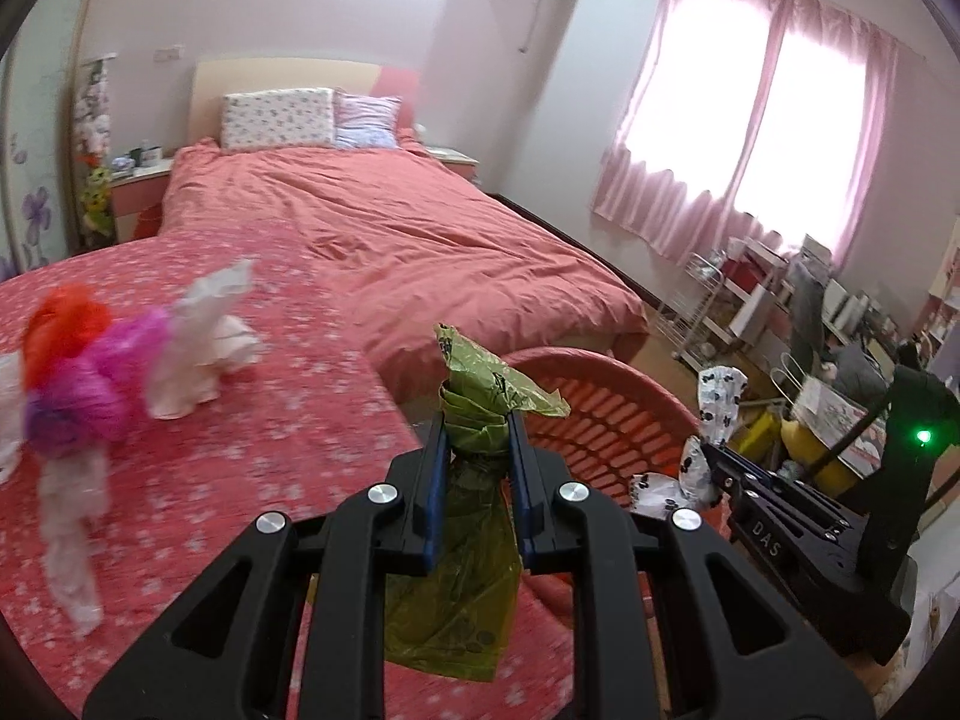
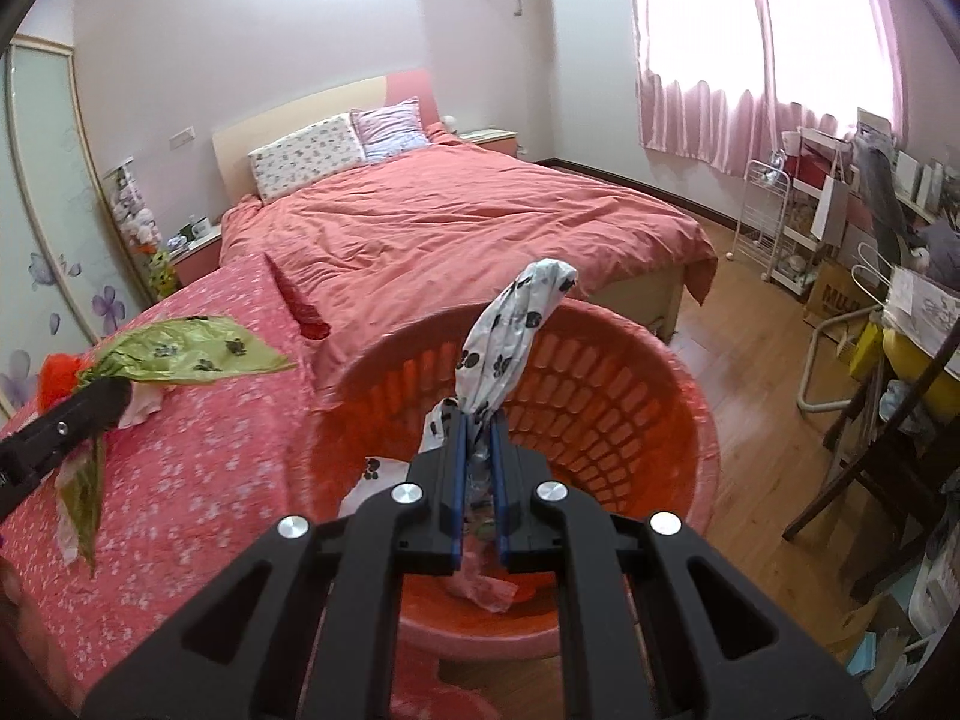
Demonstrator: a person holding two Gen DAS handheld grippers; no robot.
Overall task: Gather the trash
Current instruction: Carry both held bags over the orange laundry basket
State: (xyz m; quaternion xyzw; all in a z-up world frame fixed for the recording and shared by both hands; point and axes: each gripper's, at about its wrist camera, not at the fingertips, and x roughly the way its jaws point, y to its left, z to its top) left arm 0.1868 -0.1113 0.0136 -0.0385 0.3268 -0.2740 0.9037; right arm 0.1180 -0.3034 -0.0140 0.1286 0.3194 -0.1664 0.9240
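My left gripper (image 1: 478,420) is shut on a green plastic bag (image 1: 474,402) with paw prints and holds it above the pink floral cover, beside the red basket (image 1: 606,384). My right gripper (image 2: 478,420) is shut on a white paw-print bag (image 2: 510,336) and holds it over the open red basket (image 2: 678,384). A pink scrap (image 2: 480,591) lies on the basket's bottom. In the right wrist view the left gripper (image 2: 111,393) shows at the left with the green bag (image 2: 192,351). In the left wrist view the right gripper (image 1: 711,450) holds the white bag (image 1: 720,402).
More crumpled bags lie on the floral cover: orange (image 1: 63,315), magenta (image 1: 114,372) and white (image 1: 207,336). A bed with a red quilt (image 1: 390,222) stands behind. A white wire rack (image 2: 765,222), shelves and a chair (image 2: 864,420) crowd the right side on the wooden floor.
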